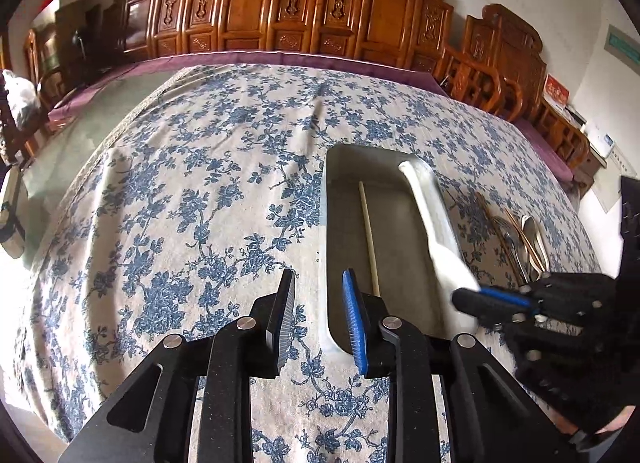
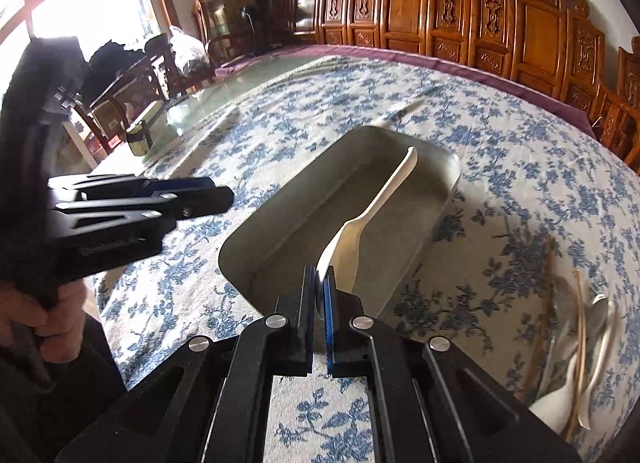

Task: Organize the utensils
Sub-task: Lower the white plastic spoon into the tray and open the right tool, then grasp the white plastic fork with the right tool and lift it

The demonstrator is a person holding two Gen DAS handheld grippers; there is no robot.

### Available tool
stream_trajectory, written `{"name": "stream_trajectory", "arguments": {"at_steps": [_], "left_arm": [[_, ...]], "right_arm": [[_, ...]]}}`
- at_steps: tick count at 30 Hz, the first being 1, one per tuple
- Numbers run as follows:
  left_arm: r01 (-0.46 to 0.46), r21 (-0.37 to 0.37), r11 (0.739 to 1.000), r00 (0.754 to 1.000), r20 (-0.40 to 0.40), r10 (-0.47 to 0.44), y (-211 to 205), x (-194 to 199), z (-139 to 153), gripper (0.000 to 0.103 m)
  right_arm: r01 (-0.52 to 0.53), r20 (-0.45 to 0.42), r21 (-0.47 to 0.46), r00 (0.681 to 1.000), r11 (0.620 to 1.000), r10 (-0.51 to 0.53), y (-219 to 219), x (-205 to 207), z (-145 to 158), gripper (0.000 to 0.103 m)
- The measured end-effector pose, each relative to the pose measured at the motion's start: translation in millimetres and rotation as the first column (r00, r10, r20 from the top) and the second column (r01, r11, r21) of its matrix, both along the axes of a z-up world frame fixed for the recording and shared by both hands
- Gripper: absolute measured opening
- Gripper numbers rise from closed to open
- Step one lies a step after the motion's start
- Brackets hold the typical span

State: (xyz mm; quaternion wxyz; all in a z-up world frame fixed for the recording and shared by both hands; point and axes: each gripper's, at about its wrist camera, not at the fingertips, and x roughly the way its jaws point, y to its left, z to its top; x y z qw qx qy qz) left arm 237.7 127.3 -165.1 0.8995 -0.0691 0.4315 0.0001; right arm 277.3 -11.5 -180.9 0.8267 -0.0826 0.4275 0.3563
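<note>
A grey metal tray (image 1: 340,191) lies on the flowered tablecloth, with a single pale chopstick (image 1: 370,239) inside along its left part. My right gripper (image 2: 319,271) is shut on the bowl end of a white plastic spoon (image 2: 360,223), whose handle slants out over the tray (image 2: 280,231). From the left wrist view the spoon (image 1: 430,211) hangs over the tray's right side, pinched by the right gripper (image 1: 466,299). My left gripper (image 1: 319,275) stands open over the tray's near left rim with nothing between its fingers. In the right wrist view the left gripper (image 2: 200,195) hovers left of the tray.
A loose heap of utensils (image 2: 580,343), with metal spoons, chopsticks and a white spoon, lies on the cloth right of the tray; the left wrist view shows the heap (image 1: 520,239) too. A hand (image 2: 52,327) grips the left tool. Carved wooden chairs (image 1: 304,3) line the table's far side.
</note>
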Motion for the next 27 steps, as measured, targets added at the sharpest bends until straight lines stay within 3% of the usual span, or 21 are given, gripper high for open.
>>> {"name": "stream_trajectory", "arguments": {"at_steps": [9,13,19,24,27], "left_arm": [[-0.004,-0.002,1.000,1.000,0.003,0.004,0,0,1,0.025],[0.001,0.006,1.000,1.000,0.008,-0.001,-3,-1,2,0.025],[0.020,0.011,1.000,0.999,0.027,-0.020,-17,-6,9,0.032],[0.057,0.018,0.998,0.997,0.047,-0.058,-40,-11,20,0.046],[0.077,0.007,0.997,0.995,0.062,-0.077,-54,-14,27,0.046]], "right_arm": [[0.018,-0.036,0.003,0.999,1.000,-0.018,3,9,-15,0.007],[0.020,-0.022,0.026,1.000,0.999,-0.019,-5,5,-7,0.019],[0.090,0.033,0.070,0.995,0.993,-0.092,-56,-14,21,0.019],[0.198,0.074,0.038,0.977,0.979,-0.200,-118,-29,32,0.019],[0.266,0.091,0.003,0.960,0.964,-0.265,-152,-33,31,0.019]]}}
